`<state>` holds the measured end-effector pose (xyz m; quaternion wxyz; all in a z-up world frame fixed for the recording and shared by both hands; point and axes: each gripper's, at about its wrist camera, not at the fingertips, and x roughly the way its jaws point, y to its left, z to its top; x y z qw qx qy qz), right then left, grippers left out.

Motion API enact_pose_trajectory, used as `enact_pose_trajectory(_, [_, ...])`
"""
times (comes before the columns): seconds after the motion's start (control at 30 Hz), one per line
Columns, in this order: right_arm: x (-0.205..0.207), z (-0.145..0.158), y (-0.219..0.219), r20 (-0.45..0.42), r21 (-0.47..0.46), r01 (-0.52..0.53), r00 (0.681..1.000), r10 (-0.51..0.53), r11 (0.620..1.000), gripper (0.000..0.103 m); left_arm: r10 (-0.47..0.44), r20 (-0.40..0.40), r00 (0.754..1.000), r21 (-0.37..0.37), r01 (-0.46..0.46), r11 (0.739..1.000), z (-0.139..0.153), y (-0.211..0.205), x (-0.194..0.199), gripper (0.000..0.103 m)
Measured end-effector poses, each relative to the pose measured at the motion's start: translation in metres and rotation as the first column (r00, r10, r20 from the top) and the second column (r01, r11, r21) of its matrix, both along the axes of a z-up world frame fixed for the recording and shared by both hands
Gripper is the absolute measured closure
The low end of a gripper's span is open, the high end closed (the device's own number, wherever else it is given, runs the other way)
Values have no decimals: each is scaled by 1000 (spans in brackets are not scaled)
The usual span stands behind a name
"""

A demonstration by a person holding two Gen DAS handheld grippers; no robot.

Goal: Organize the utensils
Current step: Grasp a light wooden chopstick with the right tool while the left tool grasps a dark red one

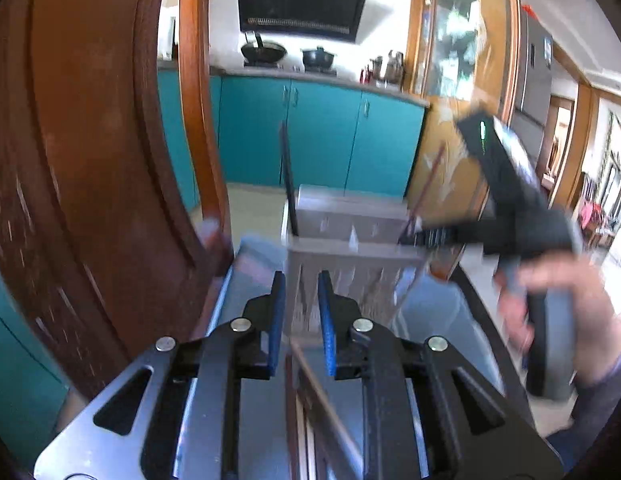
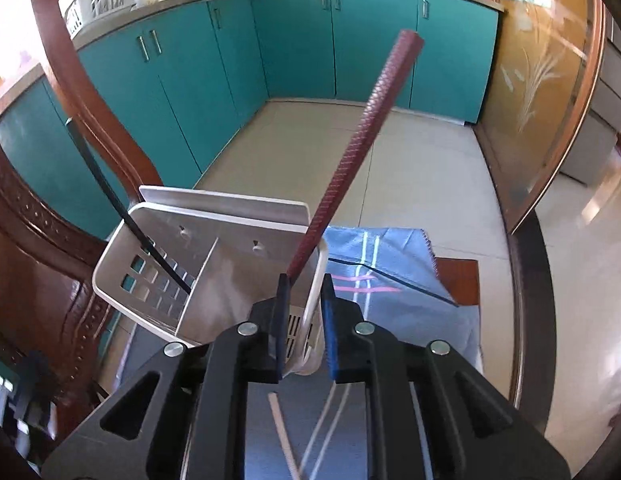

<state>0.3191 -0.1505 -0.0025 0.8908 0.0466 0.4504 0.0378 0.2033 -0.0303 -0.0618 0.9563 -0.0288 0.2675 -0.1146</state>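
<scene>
Chopsticks were the business here, and the left wrist view showed several brown ones (image 1: 310,392) lying loose on the glass table (image 1: 430,312) under the left gripper (image 1: 301,320); its blue-padded jaws stood spread with nothing between them, hovering just before the pale plastic holder (image 1: 350,256); a dark chopstick (image 1: 288,184) leaned upright in the holder's left compartment, and the reddish chopstick (image 1: 424,184) slanted at its right edge, where the right gripper (image 1: 514,200) reached in, blurred by motion, with the person's hand (image 1: 550,312) round its grip; whether those jaws gripped was not clear from this side;

the right wrist view settled more: the right gripper (image 2: 304,312) sat over the holder's near right corner, and the reddish chopstick (image 2: 350,152), square in section and ribbed along its length, rose from beside the left pad at a steep tilt; the jaws looked spread wider than the stick, so it seemed let go or barely touched, though I could not tell for certain; the holder (image 2: 214,216) was smooth white plastic with slotted walls and a divider, sitting on a blue cloth (image 2: 410,248);

to do this step well, I judged the stick should be steered point-down inside the right compartment before the hand drew off, since the light holder could tip; pale chopsticks (image 2: 286,432) lay below, likely next
</scene>
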Motion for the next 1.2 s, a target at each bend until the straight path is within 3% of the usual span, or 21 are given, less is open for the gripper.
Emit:
enact_pose_trajectory(0.13, [-4,2,-2,18,24,-10,1000,9,1000,86,-3,-97,995,-29,0,1000,-30,10,-7,81])
enact_pose_trajectory(0.23, [-22,6,-15,80,136,-9,997,-2,991,79,-2,-128,992,-22,-1,1000,-43,13,-15,79])
enact_pose_trajectory(0.4, [-89,26,-36,262,237,-37,965,-27,971,71,-4,-150,989,17,7,1000,-57,12,-28,76])
enact_pose_trajectory(0.5, [-139,21,-48,319,268,-60,947,-30,962,65,-4,-174,985,43,12,999,-67,10,-37,76])
enact_pose_trajectory(0.53, [-151,13,-52,310,276,-57,950,-33,960,63,-3,-182,983,47,12,999,-69,11,-38,76])
enact_pose_trajectory(0.67, [-170,-46,-45,101,216,-20,995,-2,976,63,-3,-238,971,63,19,998,-84,12,-45,76])
enact_pose_trajectory(0.77, [-170,-81,-28,-29,174,-33,999,39,984,63,2,-285,958,71,19,997,-93,12,-37,76])
enact_pose_trajectory(1.03, [-163,-103,6,-120,53,-67,990,73,996,64,2,-371,929,57,21,998,-109,13,-28,76])
enact_pose_trajectory(1.07, [-162,-106,9,-131,39,-67,989,72,997,66,1,-382,924,61,24,998,-111,12,-26,76])
enact_pose_trajectory(1.13, [-163,-112,12,-133,-11,-62,989,60,998,82,9,-410,912,84,28,996,-119,8,-18,76])
enact_pose_trajectory(1.2, [-165,-114,12,-134,-36,-64,989,59,997,87,11,-433,901,93,33,995,-124,6,-11,77])
